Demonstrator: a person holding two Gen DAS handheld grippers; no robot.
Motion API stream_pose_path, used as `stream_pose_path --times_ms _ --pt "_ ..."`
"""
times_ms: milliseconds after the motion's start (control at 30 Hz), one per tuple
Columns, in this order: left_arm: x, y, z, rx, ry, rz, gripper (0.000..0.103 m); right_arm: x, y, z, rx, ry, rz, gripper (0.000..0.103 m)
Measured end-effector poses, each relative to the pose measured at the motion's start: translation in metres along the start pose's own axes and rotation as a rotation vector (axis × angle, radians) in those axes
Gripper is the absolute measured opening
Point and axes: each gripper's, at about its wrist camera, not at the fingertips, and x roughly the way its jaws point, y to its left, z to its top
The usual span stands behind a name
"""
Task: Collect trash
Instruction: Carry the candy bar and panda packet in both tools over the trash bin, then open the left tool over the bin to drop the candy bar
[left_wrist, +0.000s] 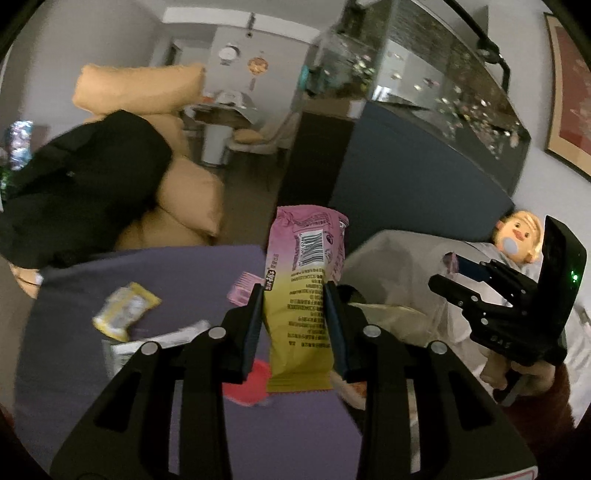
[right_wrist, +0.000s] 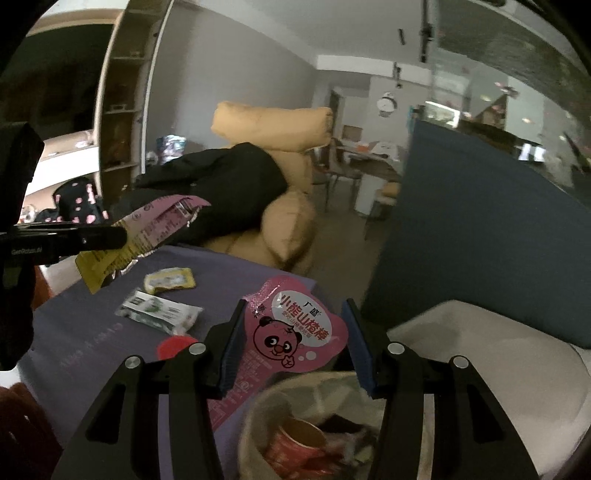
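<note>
Left wrist view: the left gripper (left_wrist: 295, 314) has its jaws closed narrow on a wrapper (left_wrist: 303, 295), a flat crinkly foil pack, pink at the top and yellow below, with a barcode and small print. It stands upright between the jaws, lifted off the purple bench (left_wrist: 74, 350). Left of the jaws lie a yellow sachet (left_wrist: 123, 312) and a white pack (left_wrist: 162, 339), both thin and creased; a red lid (left_wrist: 247, 384) shows just below the left jaw, and a small pink comb-like piece (left_wrist: 243, 290) just beyond it. Right of the jaws is the bag (left_wrist: 391, 317), pale and soft, and past it the right gripper (left_wrist: 448, 286), whose jaw state I cannot tell from here. A doll (left_wrist: 519, 236) lies behind it.

Right wrist view: the right gripper (right_wrist: 295, 345) has jaws standing fairly wide, with a glossy pink panda pack (right_wrist: 295, 336) between them; whether the pads grip it or it lies loose cannot be told. Just below the jaws the bag (right_wrist: 258, 413) gapes open, and a red cup (right_wrist: 295, 443) and other scraps sit inside. Left of the jaws, the sachet (right_wrist: 170, 280), the white pack (right_wrist: 159, 310) and the lid (right_wrist: 173, 345) rest on the bench (right_wrist: 92, 350).

By my reading the job is partway: some trash is bagged, two pieces are at the grippers, and at least three wait on the bench.
</note>
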Motion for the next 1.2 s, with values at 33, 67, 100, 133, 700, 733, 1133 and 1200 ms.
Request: stream_pose_path --times_ms 33,67,100,133,700,733,1133,1200 --pt "0.008 -0.005 -0.002 -0.003 0.015 -0.020 0.030 -0.004 -0.006 -0.005 0.006 -0.002 -0.016 0.048" --pt "0.012 -0.008 -0.003 -0.005 0.026 -0.032 0.030 -0.006 -0.012 -0.010 0.012 -0.003 -0.028 0.048" --pt "0.020 -0.014 -0.006 -0.006 0.043 -0.050 0.030 -0.008 -0.015 -0.012 0.017 -0.004 -0.036 0.048" --pt "0.027 -0.020 -0.009 -0.006 0.058 -0.064 0.030 -0.011 -0.022 -0.017 0.028 -0.005 -0.046 0.048" --pt "0.110 -0.091 -0.052 0.088 0.237 -0.208 0.030 -0.014 -0.077 -0.070 0.149 0.036 -0.112 0.048" --pt "0.115 -0.093 -0.055 0.089 0.247 -0.213 0.030 -0.011 -0.078 -0.072 0.153 0.043 -0.114 0.048" --pt "0.163 -0.109 -0.082 0.119 0.349 -0.239 0.030 0.001 -0.103 -0.095 0.197 0.083 -0.162 0.048" --pt "0.170 -0.114 -0.084 0.138 0.355 -0.241 0.030 -0.001 -0.107 -0.096 0.206 0.082 -0.170 0.048"
